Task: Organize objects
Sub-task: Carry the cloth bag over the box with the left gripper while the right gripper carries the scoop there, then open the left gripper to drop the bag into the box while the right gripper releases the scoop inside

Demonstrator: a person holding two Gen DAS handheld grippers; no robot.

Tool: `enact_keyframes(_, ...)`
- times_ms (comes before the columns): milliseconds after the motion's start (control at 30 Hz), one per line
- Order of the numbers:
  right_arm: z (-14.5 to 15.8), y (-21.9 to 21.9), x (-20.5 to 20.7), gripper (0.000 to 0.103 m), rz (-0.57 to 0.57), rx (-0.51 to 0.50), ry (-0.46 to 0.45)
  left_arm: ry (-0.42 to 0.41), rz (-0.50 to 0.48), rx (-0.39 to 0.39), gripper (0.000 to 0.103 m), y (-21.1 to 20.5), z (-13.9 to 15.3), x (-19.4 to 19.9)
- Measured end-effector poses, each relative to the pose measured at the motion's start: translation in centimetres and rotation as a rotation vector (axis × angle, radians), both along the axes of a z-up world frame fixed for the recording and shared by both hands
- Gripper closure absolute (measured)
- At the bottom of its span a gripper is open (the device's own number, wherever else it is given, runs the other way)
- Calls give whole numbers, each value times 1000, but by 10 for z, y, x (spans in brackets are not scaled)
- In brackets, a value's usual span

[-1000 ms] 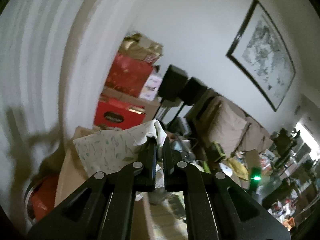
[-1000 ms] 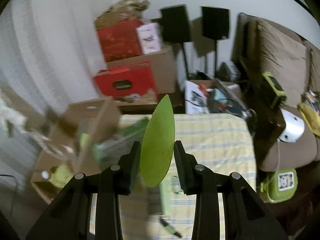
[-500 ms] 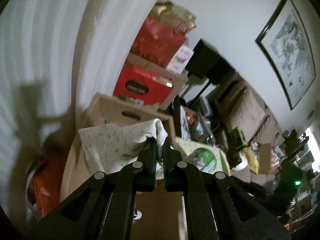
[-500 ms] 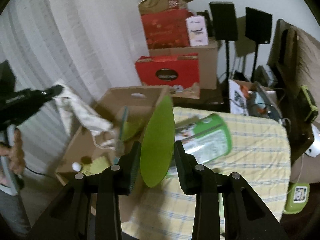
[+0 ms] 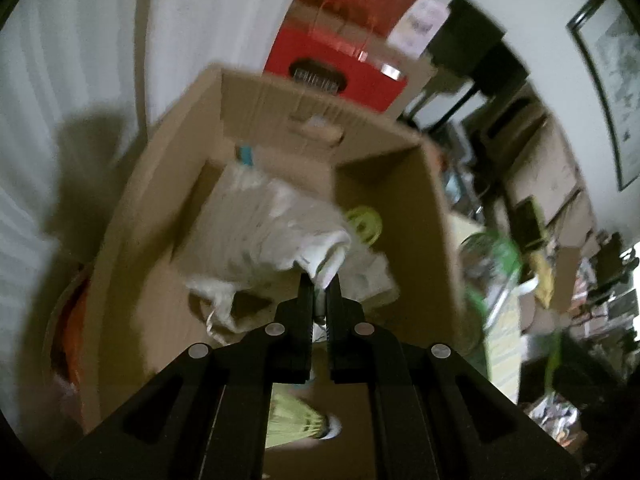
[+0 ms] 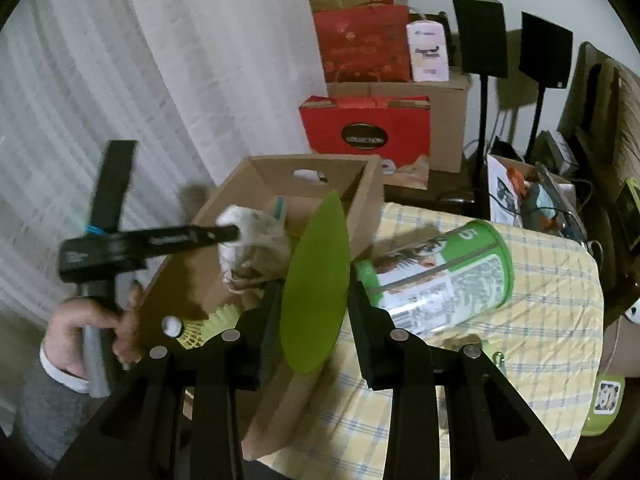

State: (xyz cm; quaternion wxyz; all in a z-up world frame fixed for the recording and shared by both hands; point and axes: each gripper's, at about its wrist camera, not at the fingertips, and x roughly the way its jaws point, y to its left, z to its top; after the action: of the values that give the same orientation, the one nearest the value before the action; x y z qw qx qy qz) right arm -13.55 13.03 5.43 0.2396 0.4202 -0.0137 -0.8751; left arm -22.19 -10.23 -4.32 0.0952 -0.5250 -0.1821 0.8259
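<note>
With a shuttlecock (image 6: 200, 326) already lying in the box (image 6: 360, 200), a white cloth (image 5: 276, 232) is held pinched in the left gripper (image 5: 319, 296) over the box, a green leaf (image 6: 316, 284) is clamped in the right gripper (image 6: 312, 308), and a can (image 6: 440, 276) is left lying on the surface (image 6: 540, 320) beside the box.

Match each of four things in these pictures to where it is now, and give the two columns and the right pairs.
Things:
1. white cloth bag
2. green leaf-shaped piece
3. green canister
4. shuttlecock

Places:
A. lying on its side on the checked tablecloth
B. on the floor of the cardboard box
C. pinched by the left gripper
D. between the right gripper fingers

Pairs: 1-C, 2-D, 3-A, 4-B
</note>
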Motion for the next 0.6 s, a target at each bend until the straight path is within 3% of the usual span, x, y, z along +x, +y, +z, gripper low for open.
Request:
enact_keyframes(167, -8, -16, -5, 69, 24, 2, -18, -123, -27, -17, 95, 0, -29, 1)
enact_keyframes(233, -11, -23, -6, 69, 33, 4, -24, -142, -26, -4, 81, -3, -31, 6)
enact_keyframes(333, -18, -31, -9, 69, 44, 7, -39, -90, -1, 25, 54, -10, -16, 17)
enact_keyframes(533, -27, -45, -11, 69, 59, 8, -44, 50, 45, 47, 37, -26, 26, 49)
enact_keyframes(600, -32, -52, -12, 69, 66, 12, -46, 73, 60, 62, 36, -33, 33, 56)
